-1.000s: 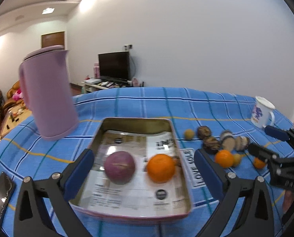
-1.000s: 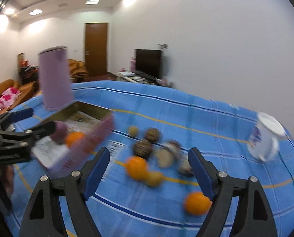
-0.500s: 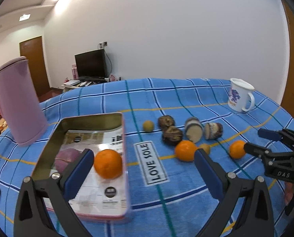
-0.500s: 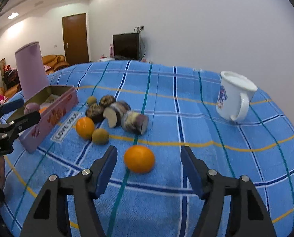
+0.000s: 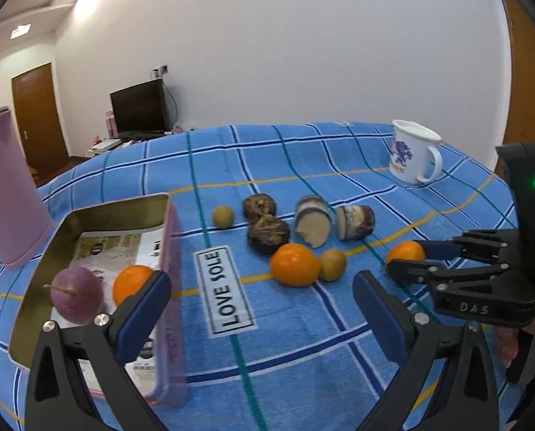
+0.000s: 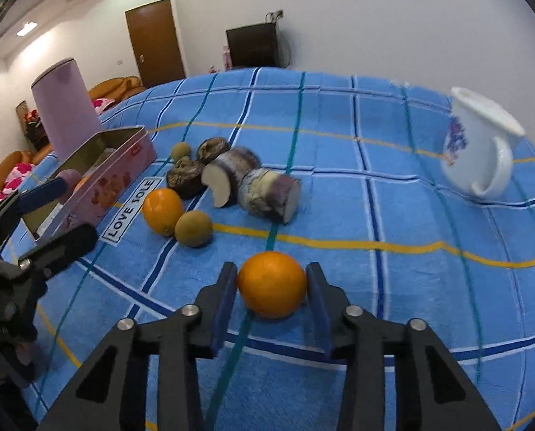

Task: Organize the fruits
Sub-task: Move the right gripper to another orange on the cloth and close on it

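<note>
Blue checked cloth covers the table in my left wrist view, and on it a pink tin sits at the left holding a purple fruit and an orange. My left gripper has its tongs wide apart with nothing between them, hovering over a "LOVE SOLE" label just beside the tin. Past the label I see a second orange touching a small green-brown fruit, two dark wrinkled fruits and two cut root pieces. A white mug stands well apart at the far right, a pink jug at the far left. At the right edge my right gripper shows its tongs on either side of a third orange. In my right wrist view, the right gripper has just been closing and its blue pads are clamped on that third orange, which rests on the cloth, apart from the other fruit. The tin lies at the left, with my left gripper open in front of it.
</note>
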{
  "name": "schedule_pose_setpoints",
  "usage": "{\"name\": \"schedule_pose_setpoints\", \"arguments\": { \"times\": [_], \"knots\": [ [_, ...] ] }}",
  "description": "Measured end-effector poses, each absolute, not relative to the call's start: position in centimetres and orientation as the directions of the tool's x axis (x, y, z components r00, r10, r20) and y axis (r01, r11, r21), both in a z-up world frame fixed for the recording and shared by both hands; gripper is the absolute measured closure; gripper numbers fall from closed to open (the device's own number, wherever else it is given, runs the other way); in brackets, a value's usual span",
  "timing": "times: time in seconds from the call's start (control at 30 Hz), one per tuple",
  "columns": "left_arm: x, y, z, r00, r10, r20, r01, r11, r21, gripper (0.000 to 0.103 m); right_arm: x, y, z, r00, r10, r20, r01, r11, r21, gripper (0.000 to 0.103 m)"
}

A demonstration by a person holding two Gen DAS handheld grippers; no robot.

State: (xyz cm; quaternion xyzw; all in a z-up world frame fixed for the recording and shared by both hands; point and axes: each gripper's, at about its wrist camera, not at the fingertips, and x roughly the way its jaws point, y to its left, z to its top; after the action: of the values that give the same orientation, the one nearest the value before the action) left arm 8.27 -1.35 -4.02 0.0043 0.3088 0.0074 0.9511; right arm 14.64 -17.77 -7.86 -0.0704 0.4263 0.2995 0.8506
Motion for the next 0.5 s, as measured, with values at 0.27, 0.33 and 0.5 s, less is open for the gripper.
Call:
{"name": "schedule_pose_setpoints", "arguments": {
  "times": [0.27,0.33,0.5],
  "knots": [
    [9.8,-2.0,-4.7,0.779,-0.022,-0.627,0.02,1.0,-0.01,0.01,13.6,-17.5,-7.3,0.495,0.437,-0.751,-0.577,0.811,0.092,0.064],
    [10.4,-2.0,-4.8,0.771,-0.024,-0.637,0.017,1.0,-0.016,0.017,13.5,-17.7,-7.1,0.507,0.436,-0.743,-0.571,0.816,0.088,0.064],
    [11.8,-2.2,-5.2,0.753,-0.032,-0.657,0.023,0.999,-0.022,0.019,13.9,-17.9,-6.7,0.534,0.425,-0.731,-0.555,0.829,0.076,0.064]
  ]
}}
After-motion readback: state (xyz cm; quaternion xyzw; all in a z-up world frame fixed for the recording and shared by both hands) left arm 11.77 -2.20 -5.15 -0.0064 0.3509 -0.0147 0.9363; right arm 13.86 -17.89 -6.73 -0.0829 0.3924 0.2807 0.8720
